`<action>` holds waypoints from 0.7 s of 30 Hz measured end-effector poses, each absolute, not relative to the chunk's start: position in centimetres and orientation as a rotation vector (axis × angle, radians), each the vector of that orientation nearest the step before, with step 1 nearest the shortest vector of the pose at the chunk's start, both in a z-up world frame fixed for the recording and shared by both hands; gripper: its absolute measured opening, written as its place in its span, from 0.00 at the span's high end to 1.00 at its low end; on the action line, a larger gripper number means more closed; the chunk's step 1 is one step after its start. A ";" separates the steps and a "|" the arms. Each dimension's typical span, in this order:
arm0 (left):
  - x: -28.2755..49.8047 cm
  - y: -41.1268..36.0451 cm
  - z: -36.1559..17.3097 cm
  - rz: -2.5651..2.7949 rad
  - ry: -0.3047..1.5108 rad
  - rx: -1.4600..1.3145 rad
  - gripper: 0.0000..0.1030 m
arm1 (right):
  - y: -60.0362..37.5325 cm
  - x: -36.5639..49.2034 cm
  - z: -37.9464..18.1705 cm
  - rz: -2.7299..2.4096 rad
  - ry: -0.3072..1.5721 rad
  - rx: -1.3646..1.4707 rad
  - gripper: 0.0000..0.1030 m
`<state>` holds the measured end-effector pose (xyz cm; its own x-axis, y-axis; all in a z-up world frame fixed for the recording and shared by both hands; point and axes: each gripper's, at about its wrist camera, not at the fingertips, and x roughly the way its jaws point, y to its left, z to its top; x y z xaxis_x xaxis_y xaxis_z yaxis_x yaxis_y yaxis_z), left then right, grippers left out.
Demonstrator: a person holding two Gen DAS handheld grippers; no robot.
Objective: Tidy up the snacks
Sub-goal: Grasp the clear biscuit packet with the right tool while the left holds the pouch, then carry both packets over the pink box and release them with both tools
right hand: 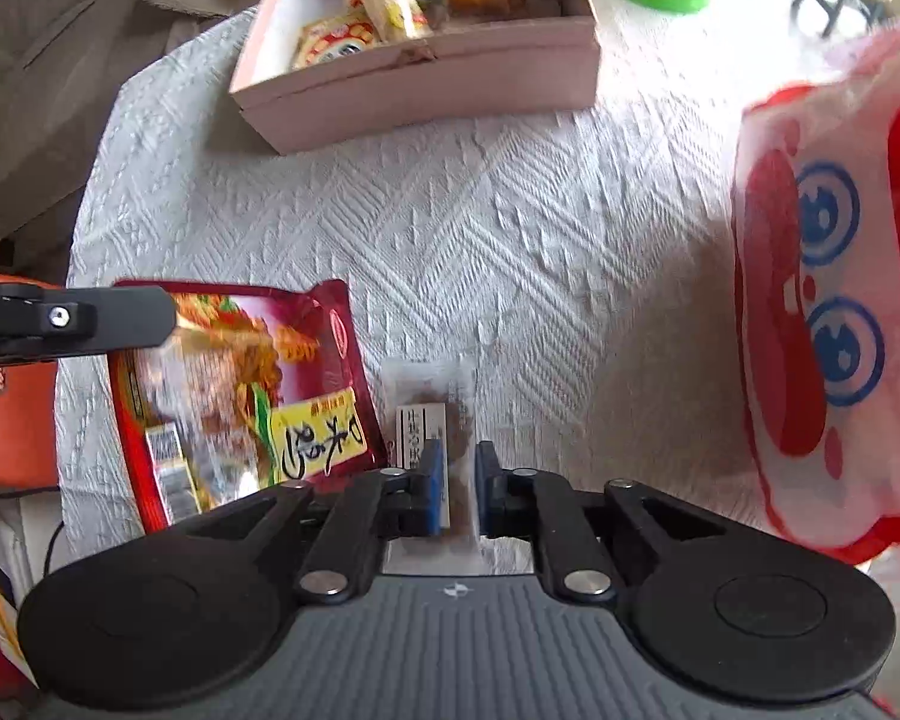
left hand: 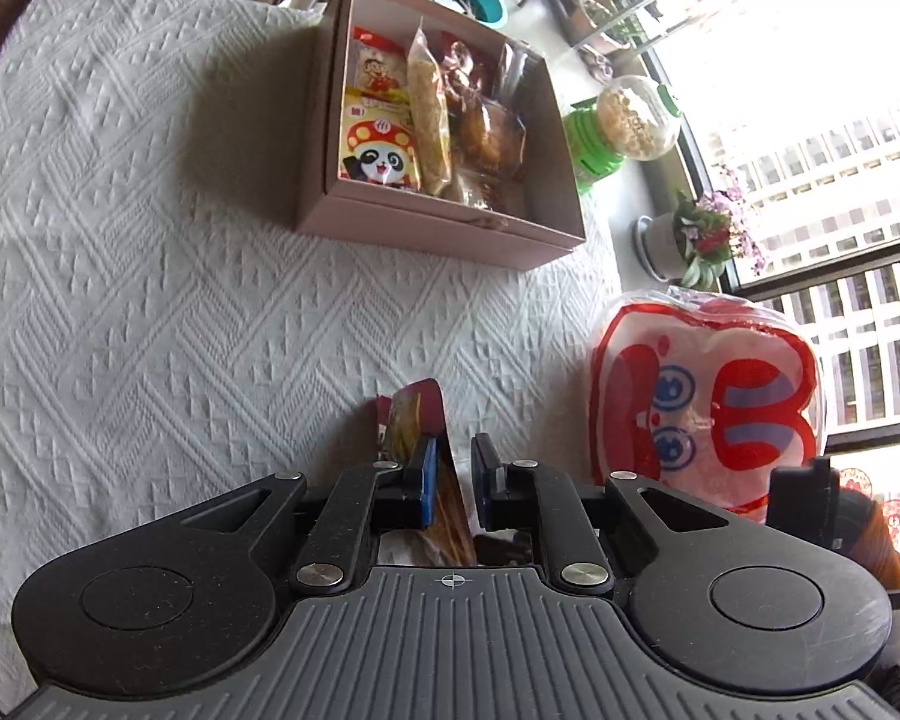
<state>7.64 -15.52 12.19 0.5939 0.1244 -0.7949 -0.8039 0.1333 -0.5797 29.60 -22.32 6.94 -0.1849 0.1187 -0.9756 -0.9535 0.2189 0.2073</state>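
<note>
My left gripper (left hand: 453,474) is shut on a red noodle-snack packet (left hand: 417,408), which stands edge-on between the pads above the white tablecloth (left hand: 150,300). In the right wrist view the same red packet (right hand: 240,384) hangs from a black finger (right hand: 72,318) of the left gripper. My right gripper (right hand: 456,474) points down at the cloth, shut on a small clear packet (right hand: 435,396) holding a brown snack. A pink open box (left hand: 438,228) holding several snacks sits further back on the cloth, also seen as the pink box (right hand: 414,96).
A big red-and-white cartoon bag (left hand: 708,402) stands at the right, close to my right gripper as the bag (right hand: 840,300). A green-lidded jar (left hand: 594,144) and a flower pot (left hand: 690,234) stand by the window. An orange object (right hand: 6,420) lies at the left edge.
</note>
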 end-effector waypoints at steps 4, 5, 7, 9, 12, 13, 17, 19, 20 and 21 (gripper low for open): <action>7.3 -15.5 11.8 0.756 0.678 -1.277 0.86 | -23.5 29.5 5.3 1.185 1.448 -0.795 0.57; 7.2 -15.5 11.6 0.756 0.679 -1.283 0.86 | -23.5 29.0 5.0 1.194 1.415 -0.823 0.56; 7.2 -15.5 11.0 0.746 0.685 -1.293 0.86 | -23.2 28.1 4.0 1.198 1.385 -0.887 0.54; 7.7 -15.3 10.0 0.726 0.692 -1.309 0.85 | -23.0 27.0 3.7 1.228 1.341 -0.909 0.45; 8.5 -14.5 8.2 0.717 0.697 -1.315 0.79 | -22.8 24.8 3.7 1.270 1.168 -1.023 0.55; 8.9 -14.3 7.6 0.716 0.699 -1.315 0.78 | -22.8 24.5 3.8 1.279 1.134 -1.039 0.58; 10.2 -13.6 6.6 0.727 0.781 -1.292 0.70 | -23.0 24.4 3.9 1.315 1.107 -1.057 0.62; 10.5 -13.8 6.4 0.737 0.827 -1.279 0.70 | -23.1 24.3 3.9 1.318 1.091 -1.068 0.62; 10.6 -13.8 6.2 0.744 0.849 -1.284 0.70 | -23.2 24.2 3.9 1.320 1.093 -1.067 0.62; 10.5 -14.0 5.8 0.750 0.867 -1.294 0.72 | -23.2 24.3 3.9 1.323 1.098 -1.064 0.62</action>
<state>10.51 -13.97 5.79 0.4914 -0.0057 -0.8709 -0.8627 0.1343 -0.4876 24.27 -23.18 3.90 -0.0379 0.1783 -0.9832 -0.9993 -0.0124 0.0363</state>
